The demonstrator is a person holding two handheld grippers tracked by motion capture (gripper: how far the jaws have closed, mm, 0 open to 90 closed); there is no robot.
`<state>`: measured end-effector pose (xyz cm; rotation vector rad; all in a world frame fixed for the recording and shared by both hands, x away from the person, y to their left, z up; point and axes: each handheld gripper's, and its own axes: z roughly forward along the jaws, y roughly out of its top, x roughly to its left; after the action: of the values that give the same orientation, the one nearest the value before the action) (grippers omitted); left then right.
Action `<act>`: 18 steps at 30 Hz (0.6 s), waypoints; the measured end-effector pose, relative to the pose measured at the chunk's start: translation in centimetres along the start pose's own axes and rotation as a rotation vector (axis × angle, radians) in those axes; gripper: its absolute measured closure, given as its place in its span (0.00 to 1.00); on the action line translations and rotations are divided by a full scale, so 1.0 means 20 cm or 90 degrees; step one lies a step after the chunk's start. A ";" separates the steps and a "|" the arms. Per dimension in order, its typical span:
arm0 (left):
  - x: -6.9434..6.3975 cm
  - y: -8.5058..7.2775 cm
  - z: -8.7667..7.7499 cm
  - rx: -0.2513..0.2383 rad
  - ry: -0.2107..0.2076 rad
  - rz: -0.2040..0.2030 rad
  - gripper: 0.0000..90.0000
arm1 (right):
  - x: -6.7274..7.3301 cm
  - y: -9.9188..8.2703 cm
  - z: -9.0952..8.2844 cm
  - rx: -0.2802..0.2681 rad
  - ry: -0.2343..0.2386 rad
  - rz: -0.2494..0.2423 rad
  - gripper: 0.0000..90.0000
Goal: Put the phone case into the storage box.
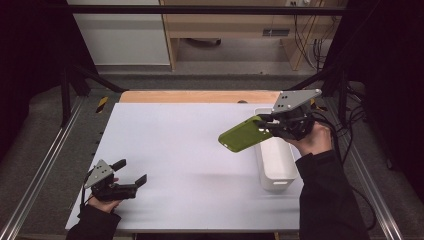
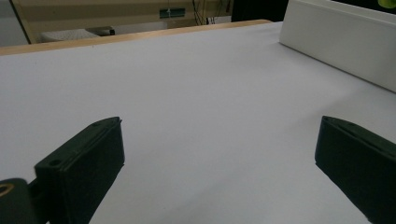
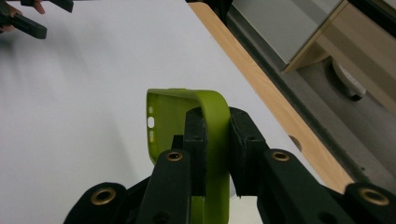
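Nearest the lens in the right gripper view: right gripper (image 3: 215, 140), jaws closed tight on one edge of a soft olive-green rubbery phone case (image 3: 187, 116), w/ the case edge pinched between the two black pads and the rest curving out ahead of them. Camera cutout and small side holes of the case are visible there; high view can't resolve them.

High view adds the setting: right gripper (image 1: 265, 125) holds the case (image 1: 244, 134) up in the air, clear of the white table top (image 1: 180, 150), tilted, just left of a white rectangular plastic bin (image 1: 276, 167) at the table's right side.

Left gripper (image 1: 132, 172) sits low at the near left corner, well apart from the case, jaws spread wide w/ nothing between them. Left gripper view confirms: both pads far apart over bare table, bin wall (image 2: 336, 42) at far right.
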<state>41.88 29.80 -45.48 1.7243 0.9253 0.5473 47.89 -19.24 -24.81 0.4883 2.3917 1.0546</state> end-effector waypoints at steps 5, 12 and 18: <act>-0.01 0.00 0.00 0.000 0.001 0.002 0.01 | -0.02 0.01 -0.01 -0.001 -0.011 -0.015 0.88; -0.01 0.00 0.01 0.004 -0.004 0.004 0.01 | -0.03 0.02 -0.03 0.006 -0.028 -0.041 0.88; -0.01 -0.01 0.01 0.008 -0.008 0.010 0.01 | -0.05 0.03 -0.04 0.017 -0.038 -0.053 0.88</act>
<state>41.86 29.57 -45.72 1.7450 0.9086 0.5420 48.37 -19.83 -23.69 0.4203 2.3550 0.9606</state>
